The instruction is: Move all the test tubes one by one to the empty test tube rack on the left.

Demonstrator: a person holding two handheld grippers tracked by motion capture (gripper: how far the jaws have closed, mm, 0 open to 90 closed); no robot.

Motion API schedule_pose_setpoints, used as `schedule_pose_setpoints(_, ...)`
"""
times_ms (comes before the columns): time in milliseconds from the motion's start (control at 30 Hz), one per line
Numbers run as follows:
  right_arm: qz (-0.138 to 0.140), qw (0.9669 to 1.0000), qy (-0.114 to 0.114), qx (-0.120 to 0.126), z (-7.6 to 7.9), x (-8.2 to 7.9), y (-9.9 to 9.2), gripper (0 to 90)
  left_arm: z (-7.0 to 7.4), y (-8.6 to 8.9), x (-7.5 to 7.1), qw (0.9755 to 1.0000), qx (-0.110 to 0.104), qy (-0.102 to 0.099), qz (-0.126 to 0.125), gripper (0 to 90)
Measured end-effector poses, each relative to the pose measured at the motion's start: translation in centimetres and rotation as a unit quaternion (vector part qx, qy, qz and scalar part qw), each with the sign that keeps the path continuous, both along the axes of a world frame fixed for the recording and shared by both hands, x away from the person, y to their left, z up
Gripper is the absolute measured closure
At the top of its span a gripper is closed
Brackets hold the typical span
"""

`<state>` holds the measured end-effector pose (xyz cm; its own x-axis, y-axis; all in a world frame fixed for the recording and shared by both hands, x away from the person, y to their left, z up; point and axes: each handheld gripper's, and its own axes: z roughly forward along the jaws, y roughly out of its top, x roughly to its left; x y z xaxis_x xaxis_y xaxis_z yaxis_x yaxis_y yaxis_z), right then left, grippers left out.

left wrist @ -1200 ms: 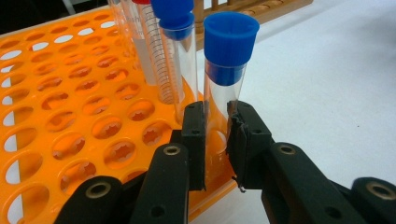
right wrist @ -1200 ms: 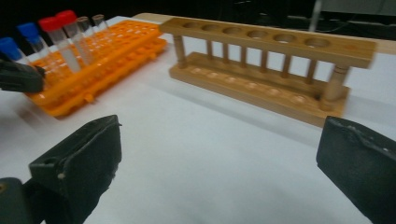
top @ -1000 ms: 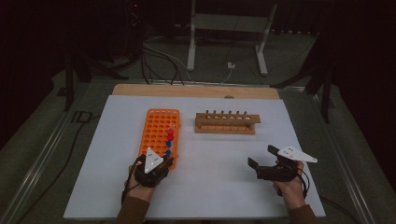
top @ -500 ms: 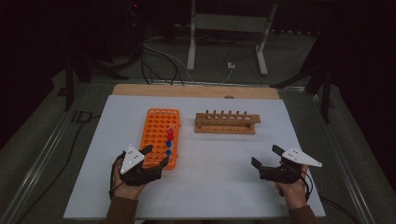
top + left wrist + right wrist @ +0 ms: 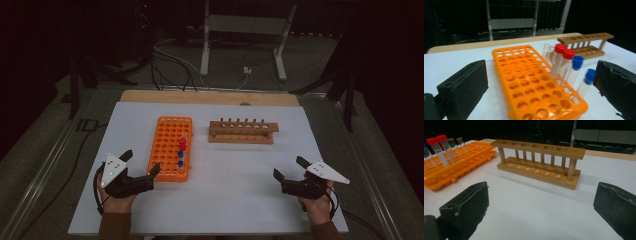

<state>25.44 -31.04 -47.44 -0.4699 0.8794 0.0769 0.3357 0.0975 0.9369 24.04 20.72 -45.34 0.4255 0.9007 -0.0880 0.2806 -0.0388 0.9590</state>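
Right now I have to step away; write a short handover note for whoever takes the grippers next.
Left gripper: open, nothing between its jaws, which have just been opening; it sits by the near end of the orange rack.
Right gripper: open, holding nothing, over the white mat.
Done: two red-capped tubes and two blue-capped tubes stand in the orange rack's right-hand column, with clear uncapped ones behind.
Left: the wooden rack holds no tubes; nothing is in hand.

4 capped tubes (image 5: 181, 152) upright in orange rack (image 5: 165, 145)
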Motion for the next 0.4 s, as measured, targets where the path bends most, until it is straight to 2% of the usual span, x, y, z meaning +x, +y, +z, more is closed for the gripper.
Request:
schedule_pose_setpoints(167,-0.007,0.9999,-0.003,-0.015,-0.17,0.06,0.15,0.1,-0.47,0.91,0.15,0.9998,-0.006,0.003,0.017,0.6)
schedule_pose_setpoints(400,-0.015,0.9998,0.003,-0.016,-0.33,0.21,0.3,0.1,-0.87,1.12,0.35,0.9994,-0.019,0.008,0.028,0.6)
